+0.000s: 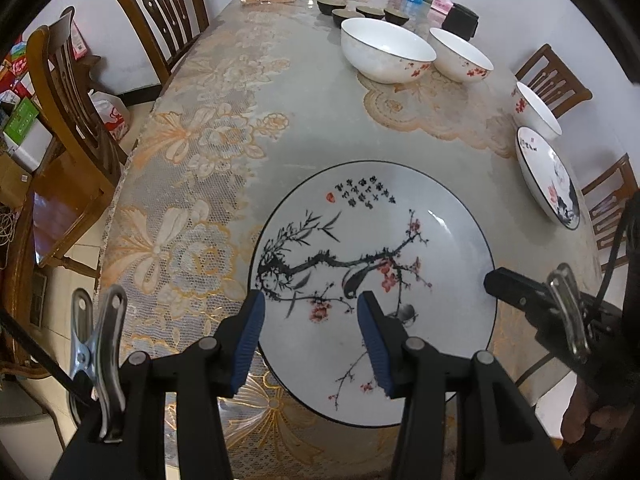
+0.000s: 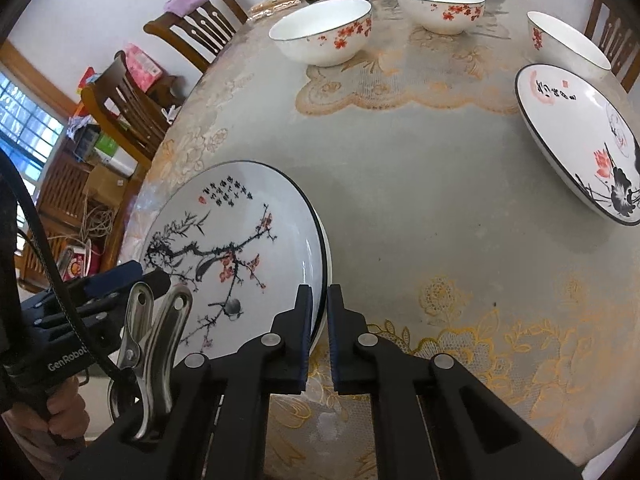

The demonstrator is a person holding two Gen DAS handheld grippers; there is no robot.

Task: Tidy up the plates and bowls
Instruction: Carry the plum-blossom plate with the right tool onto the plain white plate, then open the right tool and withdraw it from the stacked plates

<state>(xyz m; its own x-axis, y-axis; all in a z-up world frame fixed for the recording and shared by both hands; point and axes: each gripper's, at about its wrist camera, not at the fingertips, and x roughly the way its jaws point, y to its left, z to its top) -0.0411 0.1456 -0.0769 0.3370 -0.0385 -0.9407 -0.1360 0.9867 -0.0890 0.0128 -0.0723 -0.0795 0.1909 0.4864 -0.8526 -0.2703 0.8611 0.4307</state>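
Large round white porcelain plate (image 1: 372, 264) with black rim, painted with an ink plum branch, red blossoms and calligraphy, lies at the near edge of the desk (image 1: 320, 120), which is covered by a gold-and-cream lace cloth under a clear sheet.

Right gripper (image 2: 319, 316): black body, blue-padded fingers, jaws drawn narrow and clamped on the right rim of the plum plate. From the right wrist view that rim looks lifted off the cloth; a second white edge shows just beneath it, but whether that is another plate cannot be told.

Left gripper (image 1: 311, 316): jaws partly apart, hovering over the near-left part of the same plate. Nothing is between the pads; contact with the plate surface cannot be told.

Second black-rimmed white plate (image 2: 580, 140), with a lotus and dark ink painting, sits well apart at the right side of the desk. Just behind it is a white bowl with red blossoms (image 2: 568, 44). Two more white blossom-patterned bowls (image 1: 386, 54) (image 1: 460, 54) stand side by side farther back, centre. Small dark bowls (image 1: 362, 10) are grouped behind those.
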